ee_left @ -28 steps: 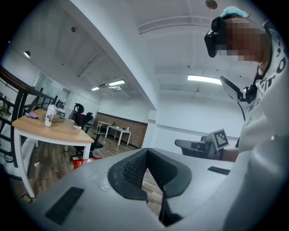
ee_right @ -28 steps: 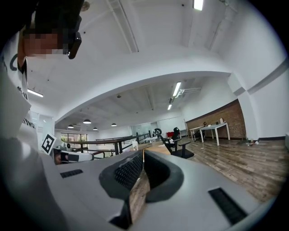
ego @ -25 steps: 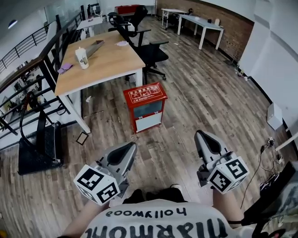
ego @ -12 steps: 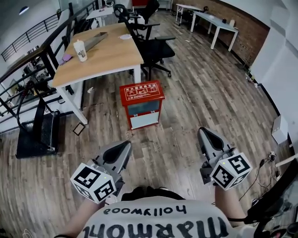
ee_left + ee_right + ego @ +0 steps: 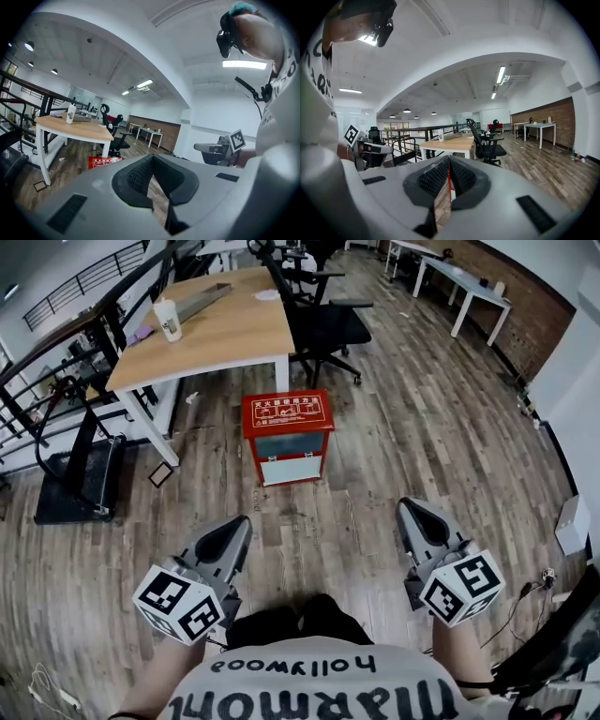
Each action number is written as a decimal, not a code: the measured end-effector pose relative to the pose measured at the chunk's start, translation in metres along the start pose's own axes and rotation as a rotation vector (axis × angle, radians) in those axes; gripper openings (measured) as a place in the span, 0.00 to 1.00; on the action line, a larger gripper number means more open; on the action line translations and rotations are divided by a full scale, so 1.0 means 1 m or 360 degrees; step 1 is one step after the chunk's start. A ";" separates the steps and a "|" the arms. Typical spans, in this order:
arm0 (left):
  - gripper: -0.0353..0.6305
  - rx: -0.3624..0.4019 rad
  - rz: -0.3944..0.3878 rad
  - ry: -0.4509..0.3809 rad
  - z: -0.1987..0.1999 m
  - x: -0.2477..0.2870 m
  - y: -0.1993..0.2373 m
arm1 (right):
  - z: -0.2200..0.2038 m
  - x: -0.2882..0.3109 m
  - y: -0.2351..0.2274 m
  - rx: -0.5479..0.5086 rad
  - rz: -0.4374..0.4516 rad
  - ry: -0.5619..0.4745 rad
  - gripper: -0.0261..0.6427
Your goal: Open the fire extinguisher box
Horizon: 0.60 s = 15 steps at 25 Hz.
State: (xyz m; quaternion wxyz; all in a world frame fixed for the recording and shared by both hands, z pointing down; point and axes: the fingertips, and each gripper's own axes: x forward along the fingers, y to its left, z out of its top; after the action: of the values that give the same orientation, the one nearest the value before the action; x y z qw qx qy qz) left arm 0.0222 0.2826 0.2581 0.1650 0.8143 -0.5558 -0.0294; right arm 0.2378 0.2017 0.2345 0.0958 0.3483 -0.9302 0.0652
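Moved: both tongs and head view closer to fire extinguisher box (image 5: 287,437) vs 1 s ago; box now square-on, was askew.
Box pos: upright on wood floor (image 5: 394,446), centre of head view, just near-right of desk (image 5: 216,334) corner leg.
Box look: red top w/ white print, glazed front over white lower panel; front looks shut.
Left tongs (image 5: 234,529): near-left, clenched, nothing gripped; pads meet in left gripper view (image 5: 151,164).
Right tongs (image 5: 412,514): near-right, clenched too, nothing gripped; pads meet at tip in right gripper view (image 5: 448,161).
Gap to box: both tongs well apart from it, pointing far; box lies between them left-to-right.
Left gripper view: red box (image 5: 104,161) low, far-left of tip; right tongs (image 5: 220,149) off to right.
Right gripper view: thin red sliver (image 5: 450,180) seen through pad slit; too small to tell more.
Desk: bottle (image 5: 169,320) on far-left part.
Beyond: black office chair (image 5: 323,324) far-right of desk.
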 end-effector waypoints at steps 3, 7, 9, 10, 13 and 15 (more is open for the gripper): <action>0.06 0.0000 0.0031 0.0047 -0.006 0.004 -0.001 | -0.008 0.006 -0.011 0.0077 0.0025 0.0009 0.06; 0.06 -0.0010 0.0053 0.0073 -0.007 0.018 0.007 | -0.016 0.021 -0.021 0.0122 0.0053 0.0030 0.06; 0.06 -0.0016 0.0041 0.0081 -0.007 0.033 0.012 | -0.016 0.029 -0.027 0.0107 0.0051 0.0036 0.06; 0.06 -0.0017 0.0031 0.0084 -0.007 0.042 0.014 | -0.015 0.033 -0.031 0.0098 0.0049 0.0041 0.06; 0.06 -0.0014 -0.0015 0.0083 0.002 0.067 0.021 | -0.009 0.044 -0.042 0.0083 0.0040 0.0058 0.06; 0.06 -0.0004 -0.0053 0.0077 0.011 0.083 0.024 | -0.003 0.052 -0.049 0.0078 0.0021 0.0064 0.06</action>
State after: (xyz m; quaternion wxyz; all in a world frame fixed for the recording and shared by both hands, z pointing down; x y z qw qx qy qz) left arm 0.0295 0.1959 0.2663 0.1790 0.8236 -0.5380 -0.0130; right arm 0.2326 0.1323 0.2516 0.1055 0.3429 -0.9286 0.0955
